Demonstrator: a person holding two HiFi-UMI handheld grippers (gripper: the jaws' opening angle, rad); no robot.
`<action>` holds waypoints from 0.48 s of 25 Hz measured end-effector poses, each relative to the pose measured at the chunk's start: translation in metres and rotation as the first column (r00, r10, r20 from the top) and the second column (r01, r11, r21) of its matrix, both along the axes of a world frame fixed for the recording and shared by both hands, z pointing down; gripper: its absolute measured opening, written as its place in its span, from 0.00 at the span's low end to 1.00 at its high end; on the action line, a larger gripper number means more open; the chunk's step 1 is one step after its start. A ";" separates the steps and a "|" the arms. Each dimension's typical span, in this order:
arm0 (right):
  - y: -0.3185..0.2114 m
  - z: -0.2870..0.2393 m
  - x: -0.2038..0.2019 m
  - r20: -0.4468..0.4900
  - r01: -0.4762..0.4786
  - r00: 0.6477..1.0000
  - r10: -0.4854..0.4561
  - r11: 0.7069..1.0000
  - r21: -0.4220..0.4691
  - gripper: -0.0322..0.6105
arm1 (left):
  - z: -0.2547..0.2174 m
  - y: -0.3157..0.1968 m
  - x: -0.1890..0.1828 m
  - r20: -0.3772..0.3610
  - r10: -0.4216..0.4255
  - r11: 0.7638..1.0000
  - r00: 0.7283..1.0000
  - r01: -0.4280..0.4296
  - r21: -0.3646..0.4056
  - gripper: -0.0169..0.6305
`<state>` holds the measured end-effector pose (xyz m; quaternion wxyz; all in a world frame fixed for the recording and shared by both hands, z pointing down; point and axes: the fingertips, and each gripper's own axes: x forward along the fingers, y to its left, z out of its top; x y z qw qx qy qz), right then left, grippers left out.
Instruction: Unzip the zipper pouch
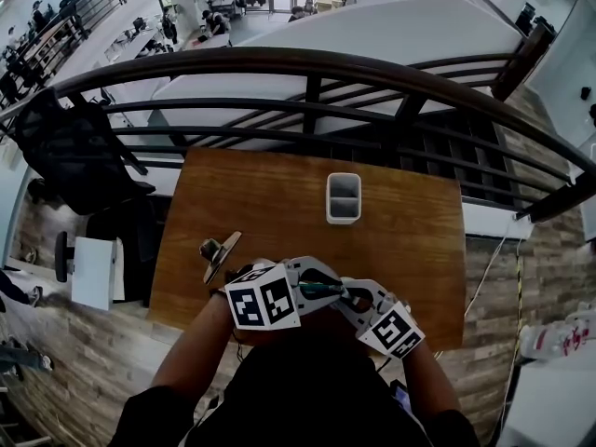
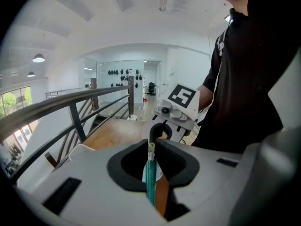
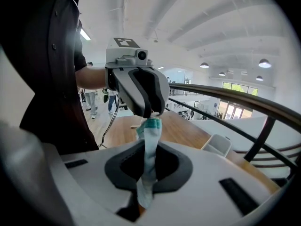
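1. teal-edged pouch point(image 3: 151, 131) hangs in the air between the two grippers, over the near edge of the table point(image 1: 279, 194) and close to the person's chest. it rests on nothing.
2. its long axis runs left to right, straight from the left gripper point(image 2: 151, 149) to the right gripper point(image 3: 150, 152). the two sets of tips face each other, almost touching, so neither hand is nearer: both are on it.
3. left gripper: jaws narrow, pinched on the teal zip point(image 2: 150, 182), with the small metal pull point(image 2: 151, 147) right at its tips.
4. right gripper: jaws together, clamped on the pale cloth of the pouch, which stands up through them toward the other gripper.
5. pose: both forearms are bent in and the grippers are turned nose to nose, marker cubes upward.
6. judgement: i cannot tell how far the zip is open. the next move probably needs the left gripper to draw the pull away along that left-right line while the right one anchors the cloth. with so small a hold, the pull could slip out.
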<state>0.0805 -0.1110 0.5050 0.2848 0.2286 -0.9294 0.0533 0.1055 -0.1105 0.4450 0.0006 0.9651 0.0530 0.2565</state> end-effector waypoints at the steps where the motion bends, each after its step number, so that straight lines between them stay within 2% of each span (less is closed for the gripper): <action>1: 0.000 0.001 0.000 -0.002 -0.001 1.000 0.001 1.000 -0.002 0.05 | 0.000 -0.001 -0.002 -0.004 -0.004 1.000 1.000 0.004 -0.004 0.11; 12: -0.004 0.000 0.002 0.002 -0.016 1.000 0.016 1.000 -0.008 0.05 | -0.006 -0.010 -0.012 -0.036 -0.048 0.998 0.998 0.047 -0.029 0.11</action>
